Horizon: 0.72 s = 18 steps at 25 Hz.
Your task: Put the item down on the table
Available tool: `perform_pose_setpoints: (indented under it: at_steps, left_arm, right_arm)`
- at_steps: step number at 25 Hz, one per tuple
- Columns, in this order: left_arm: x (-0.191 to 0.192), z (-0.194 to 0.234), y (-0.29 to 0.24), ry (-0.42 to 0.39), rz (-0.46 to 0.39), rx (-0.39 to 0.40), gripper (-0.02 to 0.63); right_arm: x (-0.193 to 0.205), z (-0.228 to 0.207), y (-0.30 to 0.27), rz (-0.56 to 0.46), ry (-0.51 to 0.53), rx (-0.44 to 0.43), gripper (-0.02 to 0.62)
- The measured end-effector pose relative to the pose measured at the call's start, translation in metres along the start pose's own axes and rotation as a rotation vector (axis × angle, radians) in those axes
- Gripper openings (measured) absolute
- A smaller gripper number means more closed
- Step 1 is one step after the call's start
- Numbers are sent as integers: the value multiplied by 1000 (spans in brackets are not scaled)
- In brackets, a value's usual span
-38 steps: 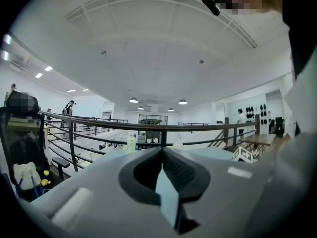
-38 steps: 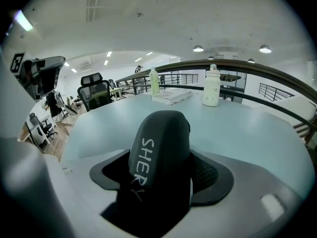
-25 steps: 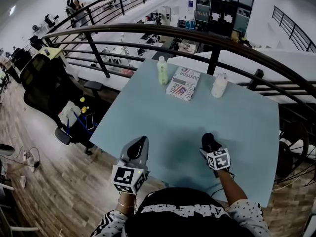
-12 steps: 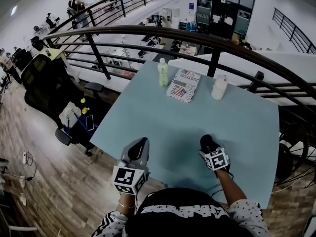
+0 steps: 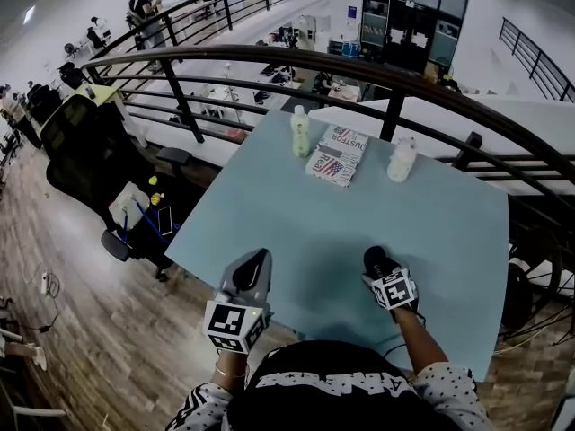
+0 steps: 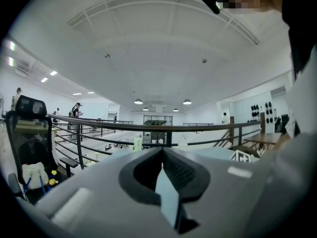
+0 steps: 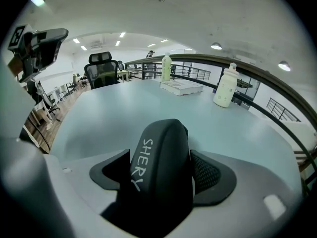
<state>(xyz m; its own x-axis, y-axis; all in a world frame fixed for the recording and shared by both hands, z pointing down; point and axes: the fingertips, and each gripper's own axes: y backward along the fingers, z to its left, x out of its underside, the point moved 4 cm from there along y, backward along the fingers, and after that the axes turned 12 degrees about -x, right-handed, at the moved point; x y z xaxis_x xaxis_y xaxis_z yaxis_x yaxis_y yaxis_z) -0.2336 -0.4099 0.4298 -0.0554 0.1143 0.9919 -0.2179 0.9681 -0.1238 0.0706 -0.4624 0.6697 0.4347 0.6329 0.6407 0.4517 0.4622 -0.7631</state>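
Observation:
The item is a black, rounded object with the white letters "SHERY" on it. My right gripper is shut on it, one jaw on each side. In the head view the black item pokes out ahead of my right gripper, low over the near part of the light-blue table; I cannot tell if it touches the surface. My left gripper hovers at the table's near left edge, its jaws together and nothing held; the left gripper points toward the railing.
At the table's far side stand a pale green bottle, a printed booklet and a white bottle. A dark curved railing runs behind the table. A black office chair stands to the left on the wooden floor.
Both grippers keep their places over the table's near edge. Only the head view has shifted slightly.

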Motion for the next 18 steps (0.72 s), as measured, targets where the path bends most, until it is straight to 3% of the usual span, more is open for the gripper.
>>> perform_pose_setpoints:
  at_steps: [9, 18]
  left_arm:
    - [0, 3, 6, 0, 2, -14, 0]
    - [4, -2, 5, 3, 6, -3, 0]
  right_arm:
    - [2, 1, 2, -14, -30, -17, 385]
    - [-18, -5, 27, -130, -59, 17, 390]
